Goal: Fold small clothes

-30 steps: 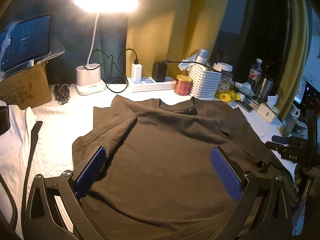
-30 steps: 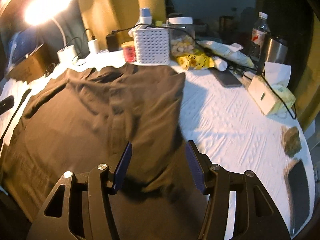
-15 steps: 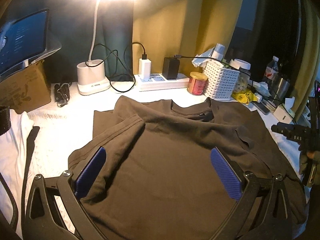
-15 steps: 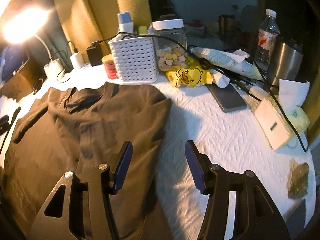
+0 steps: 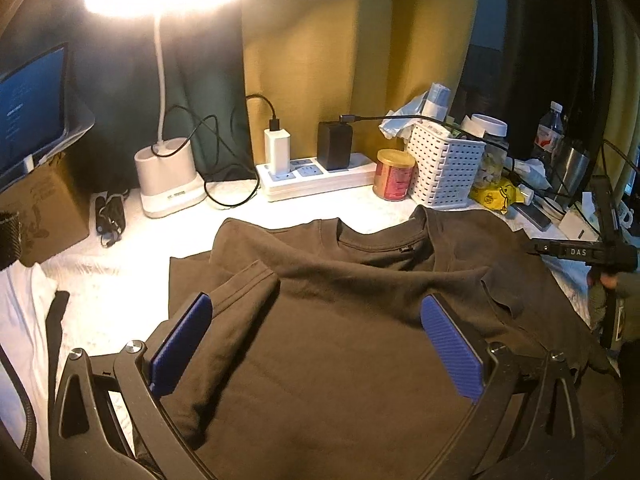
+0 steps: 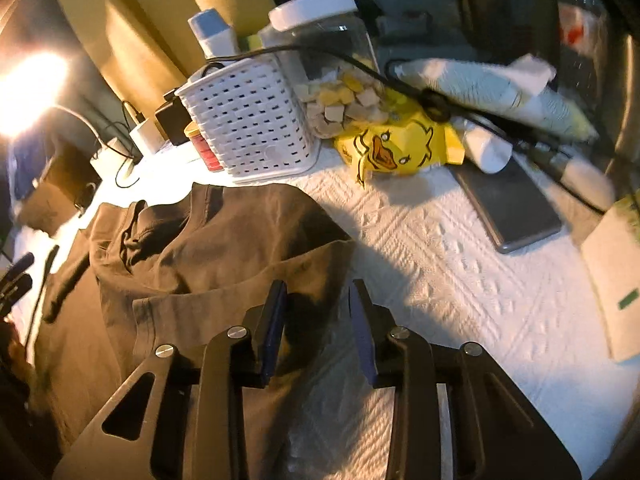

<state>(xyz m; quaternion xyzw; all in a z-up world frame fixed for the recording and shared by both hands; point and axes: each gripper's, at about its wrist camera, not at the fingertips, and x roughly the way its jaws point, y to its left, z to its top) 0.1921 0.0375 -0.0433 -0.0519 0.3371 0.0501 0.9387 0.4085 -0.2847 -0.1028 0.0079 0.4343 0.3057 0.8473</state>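
Note:
A dark brown T-shirt (image 5: 340,360) lies flat on the white textured table cover (image 5: 132,276), collar towards the back and its left sleeve folded inwards. My left gripper (image 5: 316,328) hovers over the shirt's chest, wide open, its blue pads (image 5: 182,344) holding nothing. In the right wrist view the shirt's (image 6: 224,248) right shoulder edge runs between the jaws of my right gripper (image 6: 318,312). Those jaws are closing, but a gap still shows on both sides of the cloth. The right tool's black frame (image 5: 580,252) appears at the shirt's right edge.
Along the back stand a lit desk lamp (image 5: 168,176), a power strip (image 5: 316,176), a red tin (image 5: 394,174) and a white basket (image 5: 444,168). A yellow duck packet (image 6: 396,148) and a phone (image 6: 512,204) lie right of the shirt. At the left sits a cardboard box (image 5: 40,204).
My right gripper has travelled right to the shirt's right edge and its jaws have narrowed. My left gripper has crept forward towards the collar, still wide open.

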